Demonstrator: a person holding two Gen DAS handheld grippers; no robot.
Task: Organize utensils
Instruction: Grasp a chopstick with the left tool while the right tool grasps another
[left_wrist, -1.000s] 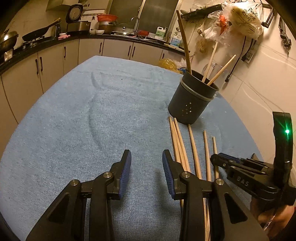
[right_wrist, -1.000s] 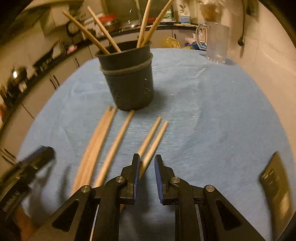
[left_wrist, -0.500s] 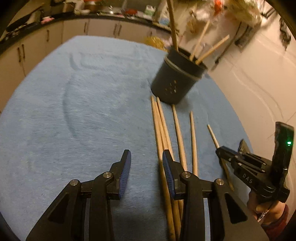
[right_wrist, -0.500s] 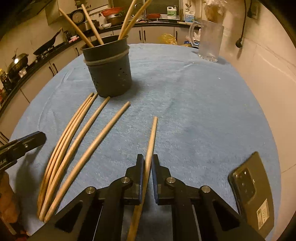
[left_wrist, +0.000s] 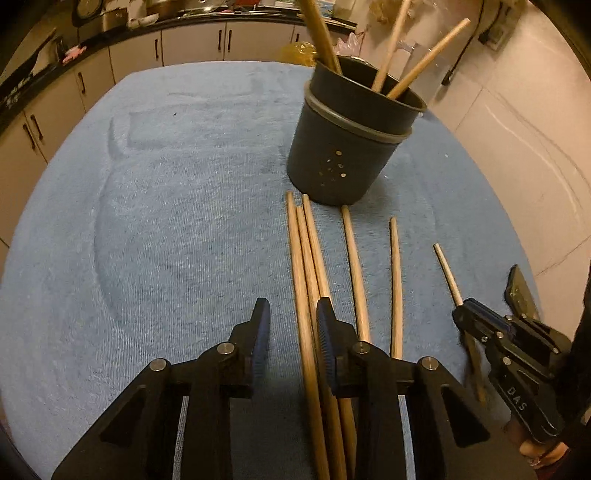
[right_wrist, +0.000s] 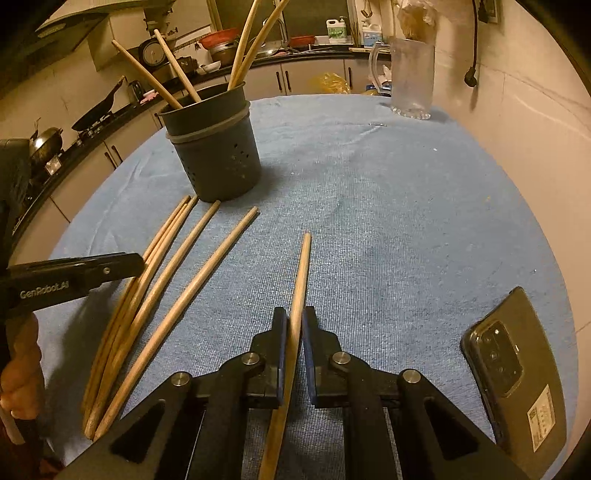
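Since half a second ago the left tool (left_wrist: 291, 325) has come closer to the loose chopsticks (left_wrist: 306, 280), so that one of the leftmost bundle now lies between its spread, ungripping pads, while the right tool (right_wrist: 294, 326) stays clenched on a single chopstick (right_wrist: 301, 280) whose tip looks slightly raised off the blue towel (right_wrist: 388, 221) covering the table. Beyond the right tool lie five more chopsticks in a fan, their far ends close to the foot of the dark perforated holder (right_wrist: 218, 155), which stands upright and already contains several sticks. To finish this step well, the held stick should probably be tipped upright, thin end down, and lowered into a gap between the standing sticks rather than pushed against them, since the light holder looks easy to knock over. Only the right wrist view shows the phone (right_wrist: 517, 373) in full, lying on the towel to the right, and a glass jug (right_wrist: 410, 81) at the far edge. The left wrist view, by contrast, shows the right tool from the side, with the pale stick projecting ahead of it.
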